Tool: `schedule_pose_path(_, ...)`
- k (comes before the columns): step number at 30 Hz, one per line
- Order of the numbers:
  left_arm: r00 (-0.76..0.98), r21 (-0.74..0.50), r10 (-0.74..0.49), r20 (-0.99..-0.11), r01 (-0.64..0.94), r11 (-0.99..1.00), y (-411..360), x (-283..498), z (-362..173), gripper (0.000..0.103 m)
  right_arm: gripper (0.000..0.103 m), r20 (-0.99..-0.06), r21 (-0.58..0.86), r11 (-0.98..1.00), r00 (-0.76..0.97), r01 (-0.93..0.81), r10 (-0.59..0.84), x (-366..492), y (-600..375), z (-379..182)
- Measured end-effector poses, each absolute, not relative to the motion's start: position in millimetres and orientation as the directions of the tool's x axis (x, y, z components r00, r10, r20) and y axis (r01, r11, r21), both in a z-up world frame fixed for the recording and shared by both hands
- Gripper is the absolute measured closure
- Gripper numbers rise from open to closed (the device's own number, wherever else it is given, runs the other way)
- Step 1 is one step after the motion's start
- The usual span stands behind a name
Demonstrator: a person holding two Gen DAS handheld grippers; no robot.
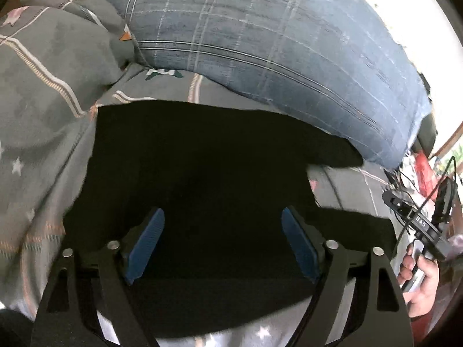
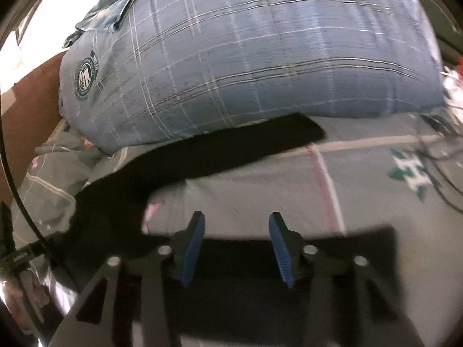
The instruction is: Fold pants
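So on the left there's a rumpled grey blanket (image 1: 43, 92) with stripes and little stars, bunched up against the big blue plaid pillow (image 1: 260, 43) at the back of the bed (image 2: 260, 190). The black pants (image 1: 208, 173) are spread flat on the grey sheet right in the middle, top edge tucked just under the pillow's front. Left tongs (image 1: 222, 243) hover over the pants, blue pads spread wide, nothing in them.

From the right wrist view, one pant leg (image 2: 231, 147) runs along the pillow's bottom edge. The pillow has a round green crest (image 2: 86, 75), text too small to read. Right tongs (image 2: 235, 245) are over bare sheet, open a fair bit, empty too. A green "H"-like print (image 2: 411, 173) sits on the sheet, with cables (image 2: 442, 167) trailing across it at far right. The right handle reads "DAS" (image 1: 420, 222).
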State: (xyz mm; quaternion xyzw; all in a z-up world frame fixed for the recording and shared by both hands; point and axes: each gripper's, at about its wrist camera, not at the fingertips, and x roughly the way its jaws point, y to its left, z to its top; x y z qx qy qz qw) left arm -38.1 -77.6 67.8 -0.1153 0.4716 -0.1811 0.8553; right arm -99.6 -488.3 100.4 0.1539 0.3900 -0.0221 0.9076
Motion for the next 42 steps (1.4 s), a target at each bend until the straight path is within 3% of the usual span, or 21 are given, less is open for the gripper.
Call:
schedule_pose_path(2, 0.485, -0.356, -0.407, -0.774, 0.200, 0.913, -76, -24, 66, 0.018, 0.040, -0.720, 0.292, 0.947, 0.682, 0.132, 0.127, -80, -486, 96)
schedule_pose_path(10, 0.500, -0.329, -0.353, -0.791, 0.139, 0.934, -52, 28, 64, 0.018, 0.040, -0.736, 0.342, 0.923, 0.662, 0.179, 0.144, -20, -500, 80)
schedule_pose_path(15, 0.438, -0.308, -0.400, -0.805, 0.267, 0.913, -61, 65, 60, 0.018, 0.032, -0.704, 0.267, 0.962, 0.669, -0.062, 0.239, 23, -480, 95)
schedule_pose_path(21, 0.367, -0.202, -0.381, -0.849, 0.441, 0.875, -84, 101, 49, 0.018, 0.032, -0.722, 0.180, 0.929, 0.598, -0.325, 0.349, 80, -439, 90)
schedule_pose_path(29, 0.281, -0.095, -0.332, -0.900, 0.617, 0.781, -107, 141, 22, 0.018, 0.032, -0.817, 0.042, 0.826, 0.456, -0.563, 0.353, 129, -394, 58)
schedule_pose_path(33, 0.262, -0.114, -0.376, -0.889, 0.669, 0.735, -116, 151, 14, 0.017, 0.032, -0.859, 0.011, 0.789, 0.399, -0.614, 0.322, 141, -387, 40)
schedule_pose_path(36, 0.258, -0.132, -0.410, -0.875, 0.686, 0.715, -121, 152, 10, 0.017, 0.041, -0.860, 0.051, 0.797, 0.379, -0.602, 0.341, 140, -392, 36)
schedule_pose_path(37, 0.261, -0.128, -0.411, -0.874, 0.692, 0.711, -122, 151, 10, 0.018, 0.067, -0.858, 0.072, 0.792, 0.367, -0.607, 0.359, 138, -391, 37)
schedule_pose_path(38, 0.262, -0.130, -0.414, -0.872, 0.692, 0.710, -124, 150, 10, 0.019, 0.097, -0.850, 0.070, 0.787, 0.376, -0.613, 0.369, 134, -388, 40)
schedule_pose_path(39, 0.258, -0.142, -0.427, -0.867, 0.694, 0.706, -124, 150, 11, 0.034, 0.098, -0.846, 0.017, 0.791, 0.413, -0.612, 0.338, 126, -385, 43)
schedule_pose_path(40, 0.253, -0.153, -0.446, -0.858, 0.703, 0.695, -124, 147, 15, 0.066, 0.098, -0.846, -0.030, 0.791, 0.437, -0.611, 0.306, 118, -381, 44)
schedule_pose_path(41, 0.249, -0.159, -0.455, -0.855, 0.709, 0.687, -125, 143, 19, 0.084, 0.099, -0.843, -0.056, 0.792, 0.454, -0.607, 0.289, 114, -379, 46)
schedule_pose_path(42, 0.262, -0.142, -0.442, -0.858, 0.706, 0.694, -126, 140, 23, 0.095, 0.099, -0.834, -0.085, 0.797, 0.480, -0.598, 0.271, 105, -378, 51)
